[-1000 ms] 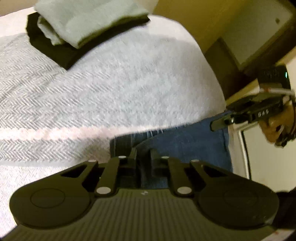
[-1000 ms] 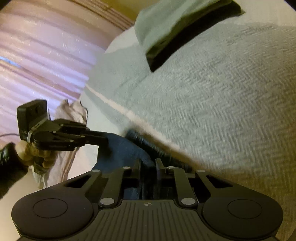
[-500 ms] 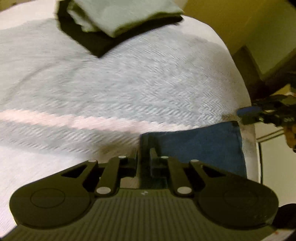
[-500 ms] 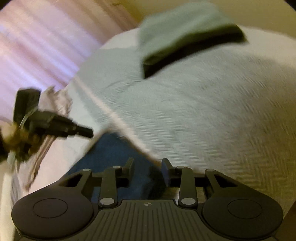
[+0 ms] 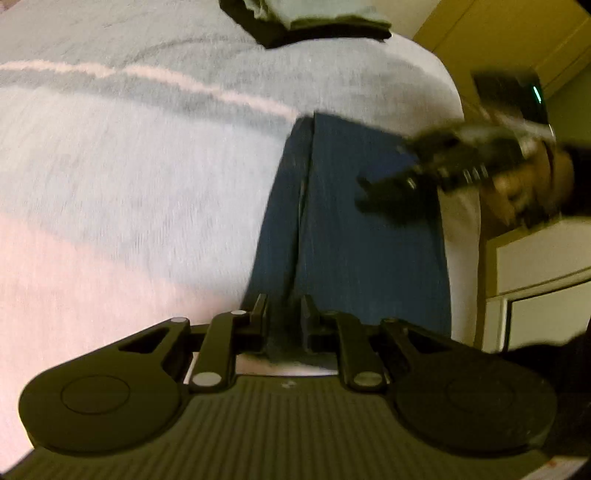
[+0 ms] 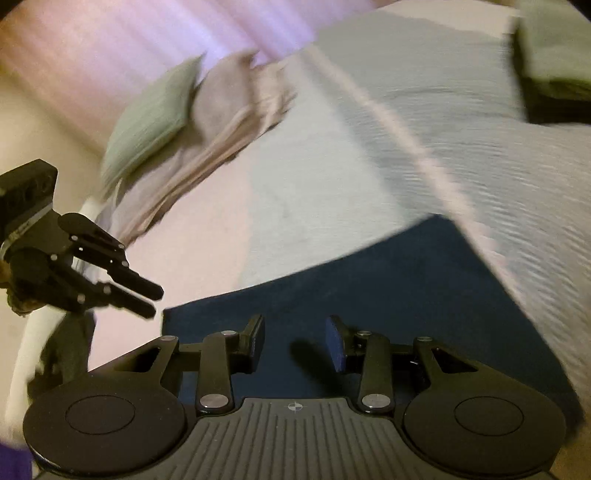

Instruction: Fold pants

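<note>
Pants (image 5: 362, 236): dark blue, lying flat on the bed near its edge, folded into a long band; in the left wrist view a lengthwise seam or fold edge ran down them toward the camera.
Pants, right wrist view (image 6: 388, 295): a broad flat blue panel with a straight far edge, meeting the pale stripe of the bedspread at its upper right corner.
Left gripper (image 5: 283, 314): fingers slightly apart, having just been easing open; blue cloth showed in the narrow gap, but the blur made it hard to tell whether the pads pressed on it, probably not.
Left gripper, seen from the right wrist (image 6: 146, 297): held in the air just off the left corner of the pants, its two fingers close together with nothing visible between them.
Right gripper (image 6: 294, 341): fingers clearly apart, having just been opening; they hovered over the pants with no cloth pinched between them, and a small shadow lay on the fabric under the gap.
Right gripper, seen from the left wrist (image 5: 373, 192): blurred, above the right part of the pants, held by a hand (image 5: 524, 184).
Bedspread (image 5: 147, 155): light grey herringbone weave with a pale stripe across it.
Folded clothes (image 5: 314, 18): a grey-green piece on a black one, at the far side of the bed, well apart from the pants.
Pillow (image 6: 151, 118): pale green, beside rumpled beige bedding (image 6: 229, 110) at the far left.
Cabinet (image 5: 539, 288): white, just beyond the bed's right edge.
</note>
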The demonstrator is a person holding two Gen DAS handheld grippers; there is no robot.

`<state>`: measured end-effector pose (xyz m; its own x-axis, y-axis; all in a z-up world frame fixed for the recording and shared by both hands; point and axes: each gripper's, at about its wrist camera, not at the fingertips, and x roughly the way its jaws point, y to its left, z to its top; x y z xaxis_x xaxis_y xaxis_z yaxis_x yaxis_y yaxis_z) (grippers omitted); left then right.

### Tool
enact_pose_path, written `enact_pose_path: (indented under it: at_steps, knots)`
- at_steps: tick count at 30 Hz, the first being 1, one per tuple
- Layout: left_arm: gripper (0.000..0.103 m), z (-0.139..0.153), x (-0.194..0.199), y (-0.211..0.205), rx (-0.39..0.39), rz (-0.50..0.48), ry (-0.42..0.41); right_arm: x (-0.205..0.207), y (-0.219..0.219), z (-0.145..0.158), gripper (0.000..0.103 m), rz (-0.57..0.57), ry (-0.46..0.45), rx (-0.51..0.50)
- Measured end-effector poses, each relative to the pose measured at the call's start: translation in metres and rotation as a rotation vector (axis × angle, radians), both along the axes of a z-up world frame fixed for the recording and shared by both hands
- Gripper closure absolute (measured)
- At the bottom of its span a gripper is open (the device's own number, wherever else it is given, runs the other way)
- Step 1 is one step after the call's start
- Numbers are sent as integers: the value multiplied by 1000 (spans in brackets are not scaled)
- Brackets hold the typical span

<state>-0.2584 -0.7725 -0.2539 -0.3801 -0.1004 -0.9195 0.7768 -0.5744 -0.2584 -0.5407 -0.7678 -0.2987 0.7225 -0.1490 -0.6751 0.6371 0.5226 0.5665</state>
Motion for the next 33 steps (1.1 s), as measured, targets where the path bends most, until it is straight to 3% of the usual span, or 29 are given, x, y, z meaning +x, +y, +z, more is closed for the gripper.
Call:
enact_pose_path:
  at_steps: [4,8,10,12,14,18,21,24,25,27,30,33]
  knots:
    - [83,-13,17,19,-1,18,2,24,-3,-24,69,86,103,15]
    - [77,-27,27,14,5,43,71,29,-11,-42,71,55,120,12]
    - [77,-36,32,10,19,82,143,36,-14,-41,71,34,134,12]
    - [75,-47,32,2,26,120,165,34,-13,-36,71,10,158,11]
    - [64,-63,32,-3,25,121,153,34,-5,-30,71,0,190,-10]
    - [64,-102,33,-2,68,105,84,34,4,-24,71,-34,205,-25]
    - [64,-96,41,3,55,123,115,40,15,-7,71,-83,218,-51]
    - [65,-78,50,15,15,132,111,50,27,3,71,-34,209,-96]
    - [71,-71,51,19,-2,130,106,55,28,1,71,-12,233,-108]
    - [74,-58,55,27,-17,154,161,59,22,-14,72,-32,295,-107]
    - [74,-55,41,31,-24,167,243,55,3,-43,72,-58,271,-66]
    - [74,-71,23,29,-2,170,245,57,-9,-38,72,-26,266,-34]
